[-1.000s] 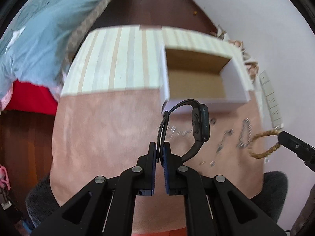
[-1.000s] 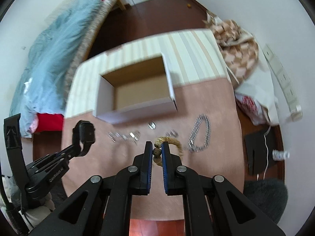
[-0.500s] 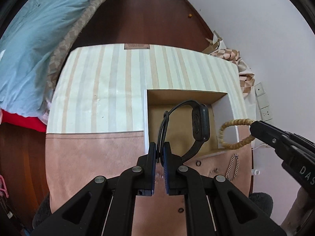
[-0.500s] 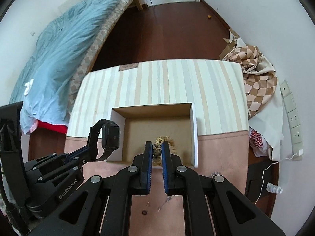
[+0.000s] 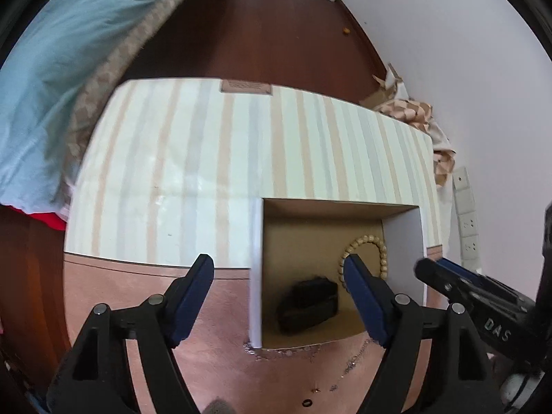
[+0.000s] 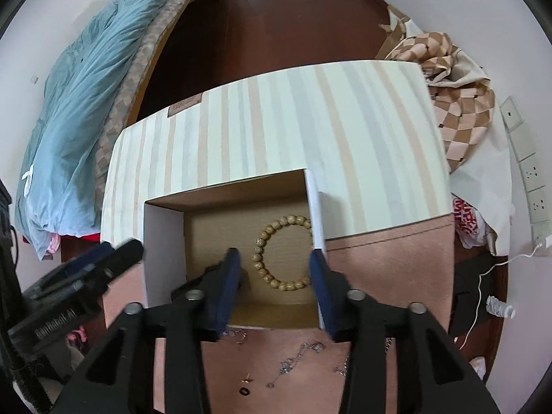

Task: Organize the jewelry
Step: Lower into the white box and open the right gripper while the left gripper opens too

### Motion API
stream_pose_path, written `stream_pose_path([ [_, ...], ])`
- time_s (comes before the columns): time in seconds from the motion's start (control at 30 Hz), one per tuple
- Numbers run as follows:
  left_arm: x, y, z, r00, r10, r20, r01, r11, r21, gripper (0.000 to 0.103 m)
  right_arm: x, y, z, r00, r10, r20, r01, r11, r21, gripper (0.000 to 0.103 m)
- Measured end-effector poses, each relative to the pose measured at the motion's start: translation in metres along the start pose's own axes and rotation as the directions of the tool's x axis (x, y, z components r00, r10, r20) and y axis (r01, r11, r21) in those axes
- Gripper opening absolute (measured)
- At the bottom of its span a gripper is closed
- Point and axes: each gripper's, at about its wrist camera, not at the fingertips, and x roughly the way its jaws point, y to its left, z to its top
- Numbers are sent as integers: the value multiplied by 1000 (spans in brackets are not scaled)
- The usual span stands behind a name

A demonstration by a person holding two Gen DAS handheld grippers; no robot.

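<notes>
An open cardboard box (image 5: 255, 269) with white walls stands on the pink table mat; it also shows in the right wrist view (image 6: 162, 252). A black smartwatch (image 5: 307, 303) lies on the box floor. A tan wooden bead bracelet (image 6: 281, 253) lies flat beside it, also visible in the left wrist view (image 5: 367, 252). My left gripper (image 5: 277, 272) is open and empty above the box's front left. My right gripper (image 6: 274, 265) is open and empty just over the bracelet. The watch is hidden behind my right gripper's left finger.
Small silver chains and earrings (image 6: 296, 358) and a dark ring (image 6: 244, 391) lie on the pink mat (image 6: 386, 262) in front of the box. A striped cloth (image 5: 207, 145) covers the far table. A blue blanket (image 6: 79, 103) lies at the left, wall sockets (image 6: 534, 176) at the right.
Both grippers have opened. The smartwatch dropped from the left gripper and the bead bracelet from the right, and both now lie inside the box.
</notes>
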Motion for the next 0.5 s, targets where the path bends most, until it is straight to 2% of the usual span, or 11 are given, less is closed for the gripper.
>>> stream_pose_path([
  [0.03,-1,0,0,1000,11,1,-11,1000,5,78,-3,0,-1,1000,1,7,-1,1000,-3,47],
  [0.07,-4,0,-2,999,43,11,-43,999,13,85,-6,0,-5,1000,-1,15,1,1000,-10,50],
  [0.1,-6,1,-4,997,71,20,-72,997,20,95,-9,1,-8,999,-33,24,34,999,-23,60],
  [0.13,-9,2,-6,995,95,34,-96,995,28,98,-12,3,-11,997,-60,39,61,997,-39,69],
  [0.17,-11,3,-9,992,113,47,-115,993,32,99,-14,6,-16,993,-105,62,109,992,-63,74],
  [0.23,-15,5,-16,986,152,74,-154,987,33,100,-14,9,-25,979,-188,80,194,977,-85,90],
  [0.3,-18,8,-27,978,182,99,-185,982,26,101,-12,12,-37,969,-231,86,239,965,-108,93],
  [0.4,-19,10,-41,967,228,114,-233,972,30,103,-8,11,-53,963,-254,89,264,957,-124,94],
  [0.5,-17,9,-52,966,234,109,-238,971,29,103,-8,10,-64,963,-253,96,264,957,-119,96],
])
